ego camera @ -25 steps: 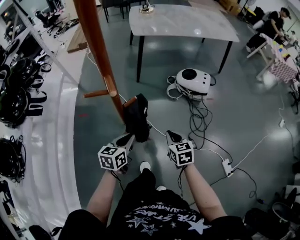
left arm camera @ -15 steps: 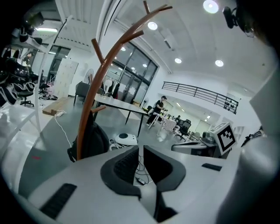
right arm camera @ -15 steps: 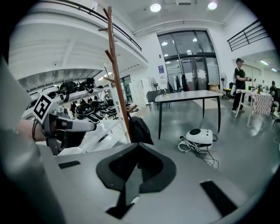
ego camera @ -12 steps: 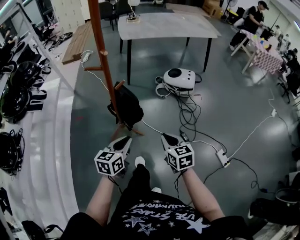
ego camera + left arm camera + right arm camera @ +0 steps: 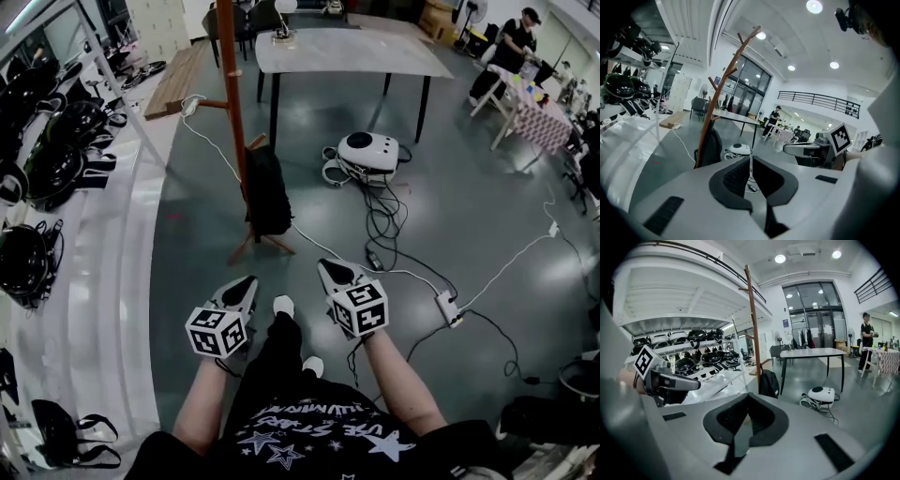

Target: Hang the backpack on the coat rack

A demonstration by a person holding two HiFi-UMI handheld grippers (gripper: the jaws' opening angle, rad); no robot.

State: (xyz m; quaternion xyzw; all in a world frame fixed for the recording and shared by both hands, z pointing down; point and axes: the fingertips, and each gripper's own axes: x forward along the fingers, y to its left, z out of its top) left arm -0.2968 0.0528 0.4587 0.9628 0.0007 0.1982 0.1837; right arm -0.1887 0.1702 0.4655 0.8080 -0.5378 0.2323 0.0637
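Tall orange-brown wooden coat rack [image 5: 228, 84], well ahead of your fingers, is carrying the black fabric backpack [image 5: 267, 192] on a low peg; a shallowly hooked strap could be slipping off. Your left gripper [image 5: 246, 281] is just closing to a slit, empty; your right gripper [image 5: 328, 267] is pressing its jaws together, empty.

A grey, glossy floor [image 5: 450, 187] is seen. A wooden coat rack [image 5: 230, 84] is stood on it beside a dark-legged table [image 5: 347, 52]. A white rounded device [image 5: 368, 150], tangled cables [image 5: 384, 220] and a power strip [image 5: 446, 307] are laid nearby.
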